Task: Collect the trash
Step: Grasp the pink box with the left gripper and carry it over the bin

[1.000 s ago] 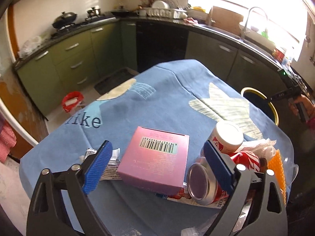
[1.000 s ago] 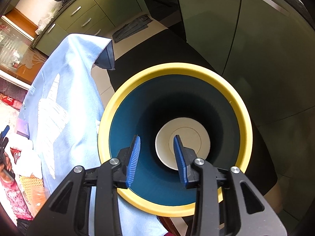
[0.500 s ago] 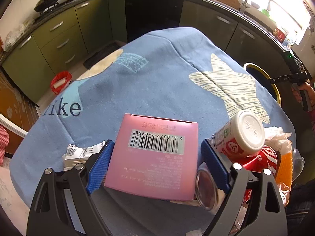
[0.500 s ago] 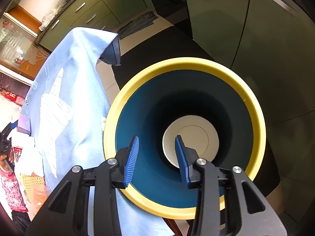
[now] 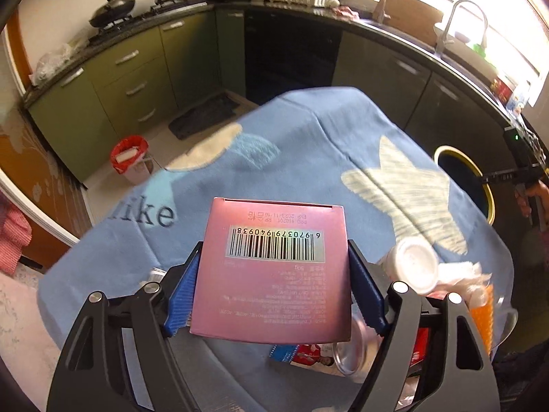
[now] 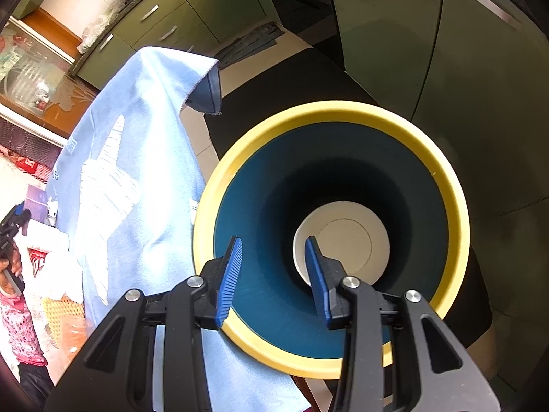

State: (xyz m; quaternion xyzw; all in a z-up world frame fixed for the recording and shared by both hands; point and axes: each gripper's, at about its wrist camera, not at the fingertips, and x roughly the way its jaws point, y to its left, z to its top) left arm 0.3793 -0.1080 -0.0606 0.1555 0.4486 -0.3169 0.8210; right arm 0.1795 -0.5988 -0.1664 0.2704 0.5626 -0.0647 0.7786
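Observation:
My left gripper (image 5: pixel 272 295) is shut on a pink box (image 5: pixel 274 274) with a barcode and holds it lifted above the blue tablecloth (image 5: pixel 291 158). More trash lies at the table's near right: a white-capped bottle (image 5: pixel 413 266), a silver can (image 5: pixel 350 357), red wrappers and crumpled paper (image 5: pixel 459 274). My right gripper (image 6: pixel 272 274) is open and empty, directly above the mouth of the yellow-rimmed blue bin (image 6: pixel 456 189), which also shows in the left wrist view (image 5: pixel 487 192) beside the table's right edge.
Green kitchen cabinets (image 5: pixel 120 79) and a dark counter ring the room. A red bucket (image 5: pixel 130 158) stands on the floor at left. A dark mat (image 6: pixel 308 79) lies under the bin. The cloth's corner (image 6: pixel 206 92) hangs near the bin.
My left gripper closed on the pink box and lifted it off the table. My right gripper stayed open over the bin, shifting slightly.

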